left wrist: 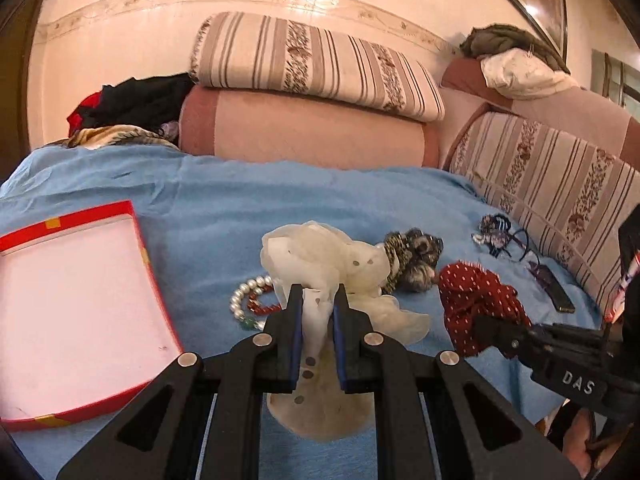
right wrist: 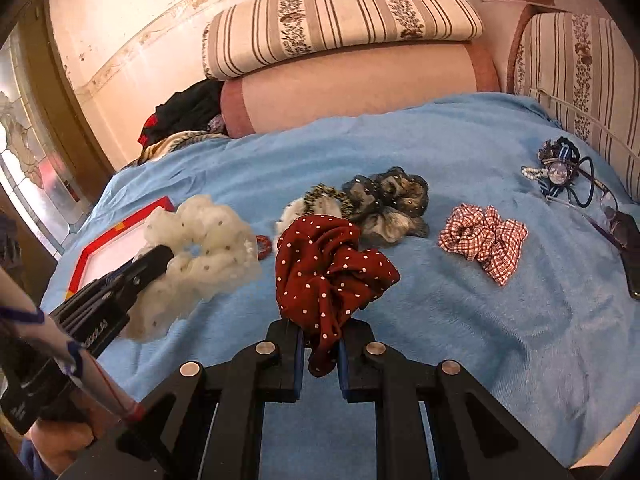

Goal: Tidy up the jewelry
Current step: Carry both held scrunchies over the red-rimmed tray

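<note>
My left gripper [left wrist: 317, 300] is shut on a cream dotted scrunchie [left wrist: 320, 256], held just above the blue blanket; it also shows in the right wrist view [right wrist: 208, 248]. My right gripper [right wrist: 322, 332] is shut on a dark red polka-dot scrunchie [right wrist: 324, 264], which also shows in the left wrist view [left wrist: 476, 300]. A red-rimmed box lid [left wrist: 76, 296] with a white inside lies at the left. A pearl bracelet [left wrist: 244, 296] and a red bead bracelet [left wrist: 262, 304] lie beside the cream scrunchie.
A grey scrunchie [right wrist: 388, 204], a leopard one [right wrist: 320, 198] and a red checked one [right wrist: 484, 236] lie on the blue blanket [right wrist: 460, 320]. Hair ties [right wrist: 560, 168], glasses [right wrist: 608, 208] and a phone [right wrist: 634, 256] lie at the right. Striped cushions [right wrist: 340, 20] stand behind.
</note>
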Demonstrator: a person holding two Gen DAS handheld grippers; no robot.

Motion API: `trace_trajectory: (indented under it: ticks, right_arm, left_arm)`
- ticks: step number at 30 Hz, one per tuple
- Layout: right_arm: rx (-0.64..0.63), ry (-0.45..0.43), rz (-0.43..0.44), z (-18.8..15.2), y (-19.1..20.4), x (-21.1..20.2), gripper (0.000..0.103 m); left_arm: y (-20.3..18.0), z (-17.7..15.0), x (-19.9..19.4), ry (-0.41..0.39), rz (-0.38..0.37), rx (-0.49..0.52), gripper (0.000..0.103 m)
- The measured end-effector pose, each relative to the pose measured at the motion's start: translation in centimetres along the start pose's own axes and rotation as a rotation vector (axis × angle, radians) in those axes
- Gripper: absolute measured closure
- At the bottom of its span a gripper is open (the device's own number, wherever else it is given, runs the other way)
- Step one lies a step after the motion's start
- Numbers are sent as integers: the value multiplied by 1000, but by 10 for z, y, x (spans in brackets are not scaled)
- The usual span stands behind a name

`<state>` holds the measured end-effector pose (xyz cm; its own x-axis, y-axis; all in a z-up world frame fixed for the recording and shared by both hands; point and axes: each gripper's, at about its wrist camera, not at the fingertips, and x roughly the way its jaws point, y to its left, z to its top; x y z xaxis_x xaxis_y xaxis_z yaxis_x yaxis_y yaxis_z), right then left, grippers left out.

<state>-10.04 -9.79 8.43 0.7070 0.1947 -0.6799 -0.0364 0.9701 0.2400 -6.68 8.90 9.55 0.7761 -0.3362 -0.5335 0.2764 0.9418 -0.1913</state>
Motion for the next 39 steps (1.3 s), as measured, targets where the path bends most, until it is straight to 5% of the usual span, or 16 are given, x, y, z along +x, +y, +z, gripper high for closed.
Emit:
trace_trajectory:
  ticks: [24, 39]
  right_arm:
    - [-144, 50, 117, 16, 105, -4, 89]
    - [-243, 86, 229, 44, 175, 25, 88]
  left_arm:
    - [118, 22, -69, -95, 99, -242, 90]
    - [222, 30, -91, -127, 252, -428, 90]
